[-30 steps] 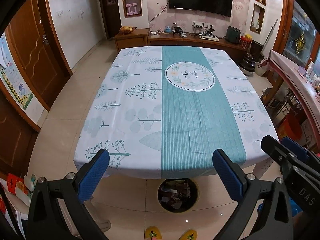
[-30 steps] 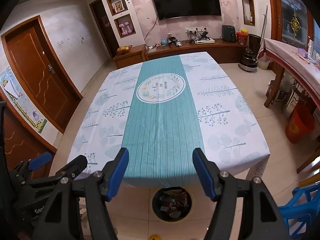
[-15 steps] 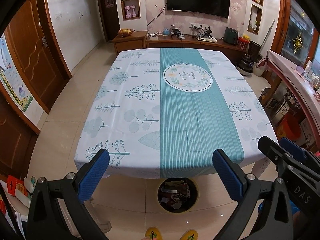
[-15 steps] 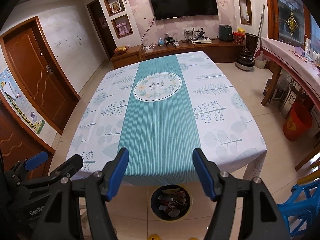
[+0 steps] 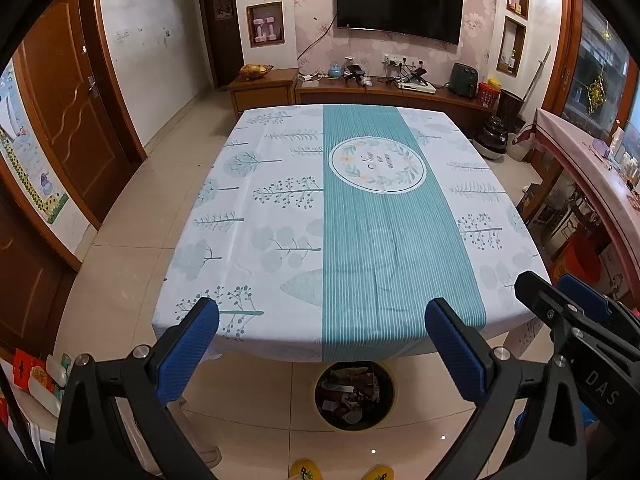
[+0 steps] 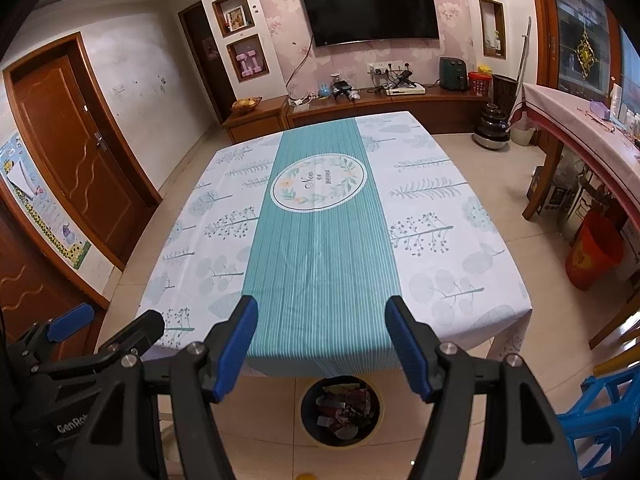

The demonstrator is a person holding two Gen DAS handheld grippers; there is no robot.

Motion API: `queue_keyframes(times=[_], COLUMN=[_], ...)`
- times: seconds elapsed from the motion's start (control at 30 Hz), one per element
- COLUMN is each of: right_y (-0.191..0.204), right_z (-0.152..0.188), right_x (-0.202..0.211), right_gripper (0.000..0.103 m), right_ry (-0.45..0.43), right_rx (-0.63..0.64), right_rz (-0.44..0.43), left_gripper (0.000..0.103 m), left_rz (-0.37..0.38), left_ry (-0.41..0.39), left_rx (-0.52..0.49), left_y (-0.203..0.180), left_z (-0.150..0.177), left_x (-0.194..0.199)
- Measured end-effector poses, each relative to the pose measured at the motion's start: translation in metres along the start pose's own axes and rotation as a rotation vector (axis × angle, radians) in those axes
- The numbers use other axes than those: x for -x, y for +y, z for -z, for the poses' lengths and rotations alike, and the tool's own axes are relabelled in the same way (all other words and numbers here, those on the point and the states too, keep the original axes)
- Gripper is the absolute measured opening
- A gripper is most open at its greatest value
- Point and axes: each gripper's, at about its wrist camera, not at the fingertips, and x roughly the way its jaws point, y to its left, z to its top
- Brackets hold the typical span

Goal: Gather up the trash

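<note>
A round bin (image 5: 354, 394) packed with wrappers stands on the floor under the near edge of the table (image 5: 280, 200), which wears a white and teal cloth. My left gripper (image 5: 322, 344) hangs open above that edge, nothing between its blue pads. The right gripper (image 5: 550, 284) shows at the right side of that view. In the right wrist view my right gripper (image 6: 322, 340) is open with nothing in it, over the teal stripe's near end, with the bin (image 6: 342, 410) below. The left gripper (image 6: 116, 320) sits beside it at the left.
A blue plastic stool (image 6: 600, 408) stands at the near right and an orange bucket (image 6: 592, 256) beyond it under a covered side table (image 6: 580, 120). Yellow slippers (image 5: 304, 470) show at the bottom edge. A TV cabinet (image 5: 380, 92) lines the far wall; tiled floor surrounds the table.
The left wrist view has drifted slightly, so the table sits a little lower in frame. Both grippers keep the same wide gap and the bin has not moved.
</note>
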Motion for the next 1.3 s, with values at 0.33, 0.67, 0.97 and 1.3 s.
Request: queue_keyframes(times=[0.33, 0.67, 0.97, 1.3], right_y=[0.0006, 0.0025, 0.0033, 0.0036], right_z=[-0.0004, -0.0011, -0.0023, -0.0008], right_x=[0.0006, 0.0021, 0.0037, 0.0037], right_gripper=[0.066, 0.066, 0.066, 0.066], right_ry=[0.000, -0.003, -0.007, -0.008], right_rx=[0.001, 0.007, 0.009, 0.009], right_rz=[0.000, 0.002, 0.001, 0.002], left_gripper=[0.102, 0.102, 0.102, 0.102], left_rz=[-0.006, -0.014, -0.026, -0.023], left_ry=[0.007, -0.004, -0.015, -0.015], left_rx=[-0.001, 0.002, 0.009, 0.008], left_y=[0.0013, 0.0032, 0.0006, 0.0005], left_z=[0.0000, -0.0010, -0.0016, -0.0010], left_x=[0.0014, 0.0032, 0.0058, 0.0059])
